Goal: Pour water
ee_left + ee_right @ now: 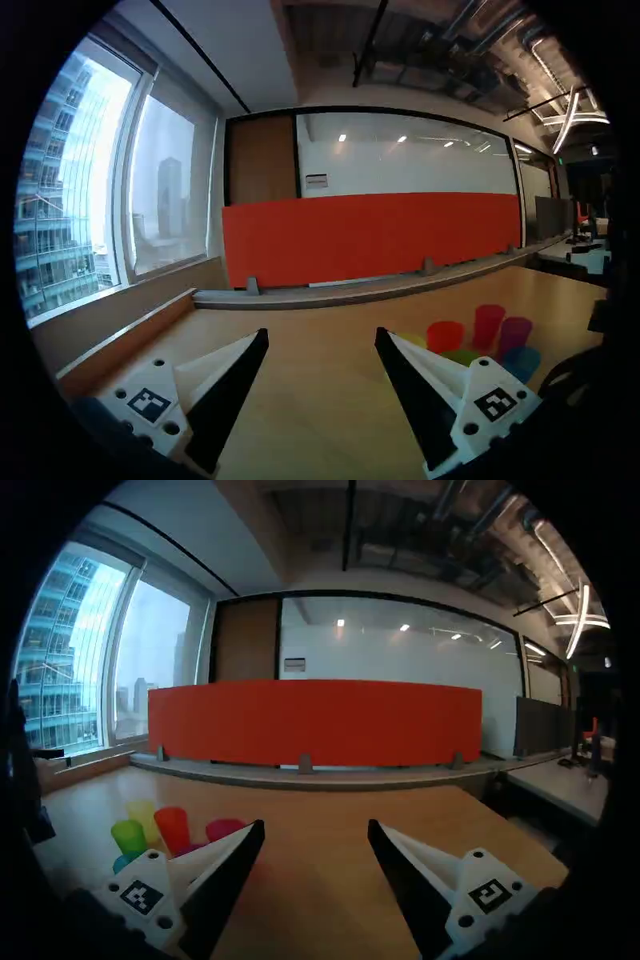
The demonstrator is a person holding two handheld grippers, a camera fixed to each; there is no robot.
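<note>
Cups (488,324): a cluster of coloured plastic ones on the wooden table (320,424). They sit just right of the left claw (320,332), and left of the right claw (314,824) in the right gripper view. Both claws are released, fingers spread, nothing between them. Far table edge has an orange partition (368,236).
</note>
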